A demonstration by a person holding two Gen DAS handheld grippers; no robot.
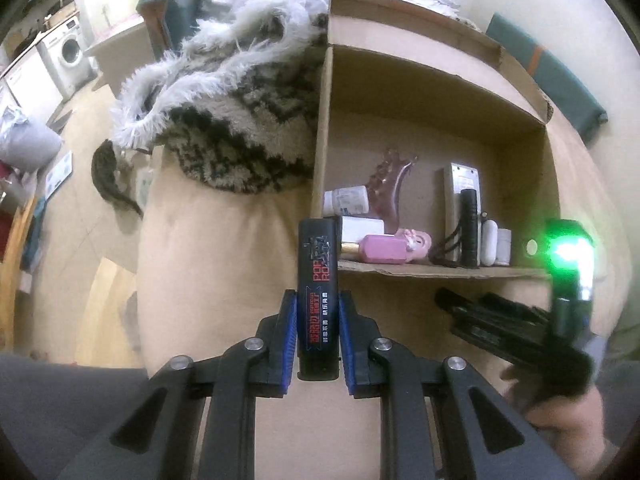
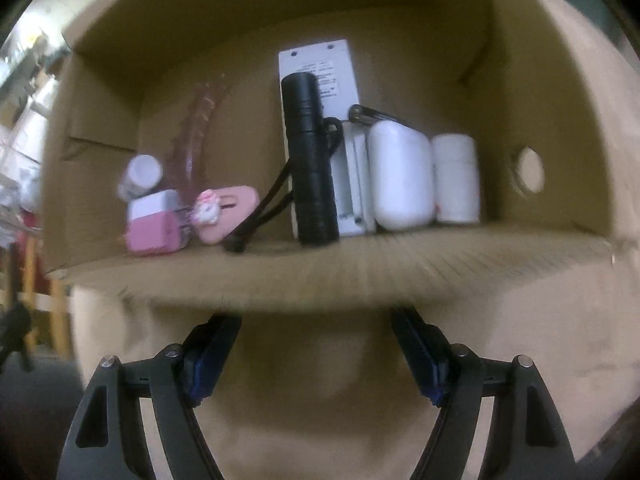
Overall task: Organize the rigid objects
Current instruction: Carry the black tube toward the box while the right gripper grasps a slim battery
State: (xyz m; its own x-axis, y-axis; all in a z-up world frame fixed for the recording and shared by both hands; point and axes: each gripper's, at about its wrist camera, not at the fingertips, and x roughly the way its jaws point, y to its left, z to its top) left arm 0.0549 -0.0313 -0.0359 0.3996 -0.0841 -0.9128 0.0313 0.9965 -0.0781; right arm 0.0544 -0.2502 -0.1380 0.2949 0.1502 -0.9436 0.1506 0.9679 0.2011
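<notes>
My left gripper (image 1: 318,300) is shut on a black oblong lighter-like case with red print (image 1: 319,264), held upright over a beige cushion just left of an open cardboard box (image 1: 400,92). The box holds a black flashlight (image 2: 310,160), a white remote (image 2: 316,64), a white earbud case (image 2: 402,172), a small white bottle (image 2: 456,176), a pink perfume bottle (image 2: 154,222) and pink hair clips (image 2: 224,212). My right gripper (image 2: 316,340) stands open and empty just before the box's front edge (image 2: 320,276). It also shows blurred, with a green light, as the right gripper (image 1: 460,308).
A furry patterned blanket (image 1: 224,128) is piled against the box's left wall. The beige cushion (image 1: 220,264) lies under both grippers. A teal cushion (image 1: 548,76) sits behind the box on the right. A washing machine (image 1: 68,52) stands far off left. A hand (image 1: 560,412) holds the right gripper.
</notes>
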